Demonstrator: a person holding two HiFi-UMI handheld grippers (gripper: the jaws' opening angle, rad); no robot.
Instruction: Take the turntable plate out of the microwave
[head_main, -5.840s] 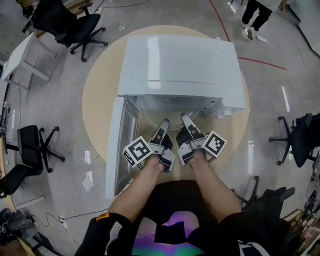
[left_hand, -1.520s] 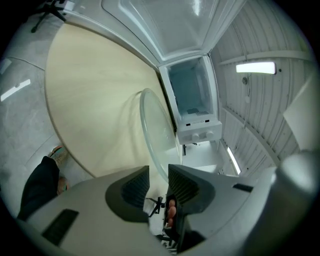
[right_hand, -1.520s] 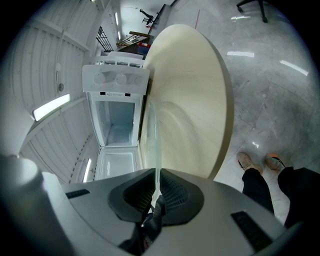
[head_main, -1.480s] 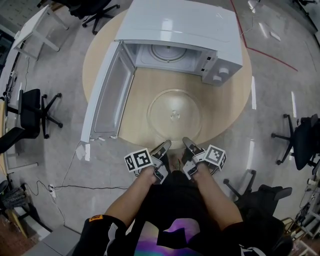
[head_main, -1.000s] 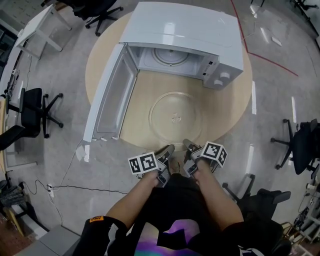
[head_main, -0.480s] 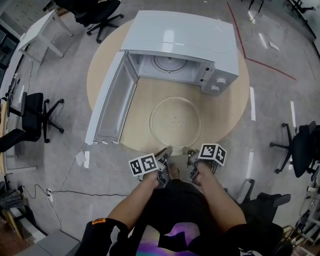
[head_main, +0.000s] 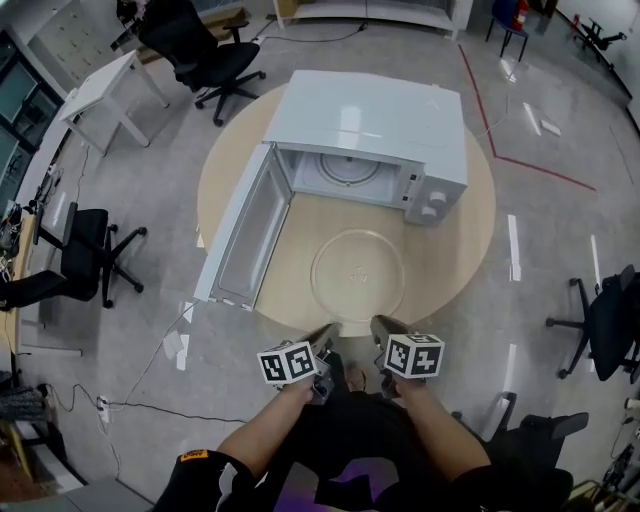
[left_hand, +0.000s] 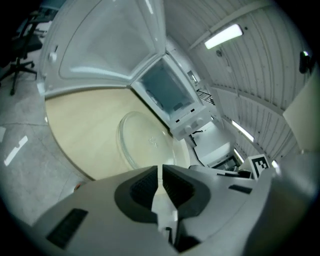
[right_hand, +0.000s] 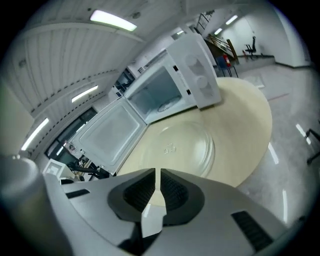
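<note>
Although both claws point toward it, the turntable plate (head_main: 358, 277) is in neither: it lies flat on the round table (head_main: 462, 235), out of the microwave (head_main: 365, 125) and just in front of the open oven mouth. Its near rim comes close to the table's near edge. The microwave door (head_main: 245, 245) stands swung wide to the left of the plate, apart from it.

From the head view, the left claw (head_main: 327, 334) and the right claw (head_main: 380, 326) sit side by side at the table's near edge, the plate ahead of them both. Their tips flank the plate's nearest stretch of rim without touching it. Each carries its marker cube (head_main: 288, 363) behind the fingers, at the person's hand.

Seen from the left gripper view, the left claw (left_hand: 161, 172) has just been closing. Its ribbed pads (left_hand: 142, 187) are drawn almost together, with only a thin slit left and nothing in it. The plate (left_hand: 145, 145) shows beyond and below the tips, slightly left of the slit, with bare table between.

Seen from the right gripper view, the right claw (right_hand: 158, 175) looks the same: pads nearly meeting, a narrow gap, nothing held. The plate (right_hand: 177, 150) lies ahead of its tips and clear of them, with the empty oven cavity (right_hand: 160, 97) behind it.
</note>
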